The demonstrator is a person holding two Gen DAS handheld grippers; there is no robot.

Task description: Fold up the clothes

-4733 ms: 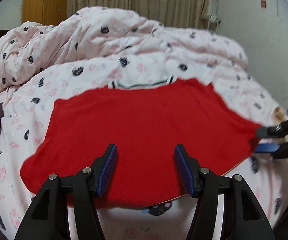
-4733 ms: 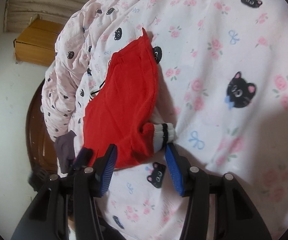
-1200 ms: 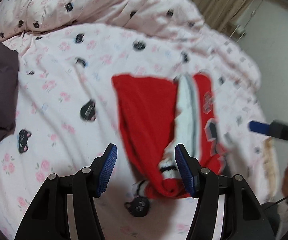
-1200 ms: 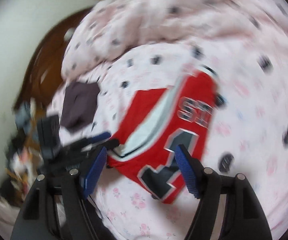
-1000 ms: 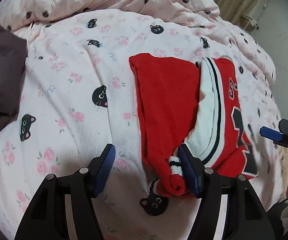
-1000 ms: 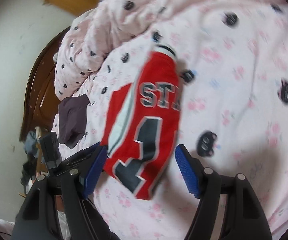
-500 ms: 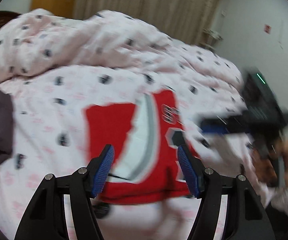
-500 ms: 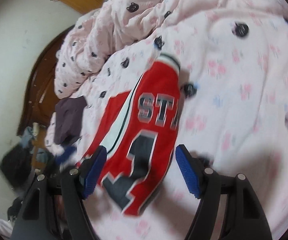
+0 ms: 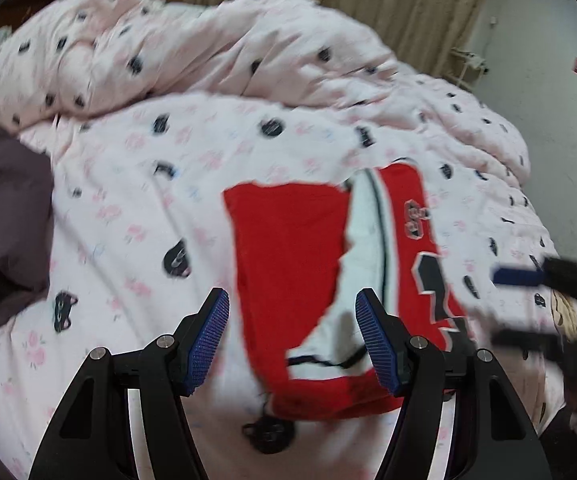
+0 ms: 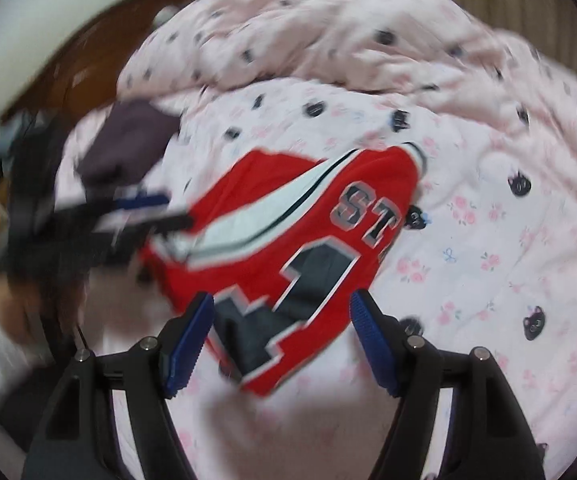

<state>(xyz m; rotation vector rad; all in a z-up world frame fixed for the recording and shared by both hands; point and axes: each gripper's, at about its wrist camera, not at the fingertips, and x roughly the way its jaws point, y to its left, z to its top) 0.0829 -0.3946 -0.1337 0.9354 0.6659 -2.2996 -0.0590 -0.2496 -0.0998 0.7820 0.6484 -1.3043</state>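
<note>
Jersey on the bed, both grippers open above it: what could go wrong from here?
1. The jersey lies part-folded with a white-trimmed flap turned over the red; a one-layer grasp may undo the fold.
2. The quilt beneath is soft and rumpled, so the left gripper or right gripper might pinch bedding along with the hem.
3. Both views are motion-blurred, so aiming at an edge looks unreliable.

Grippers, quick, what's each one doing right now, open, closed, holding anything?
Left gripper: open, holding nothing, above the red jersey.
Right gripper: open, holding nothing.
</note>
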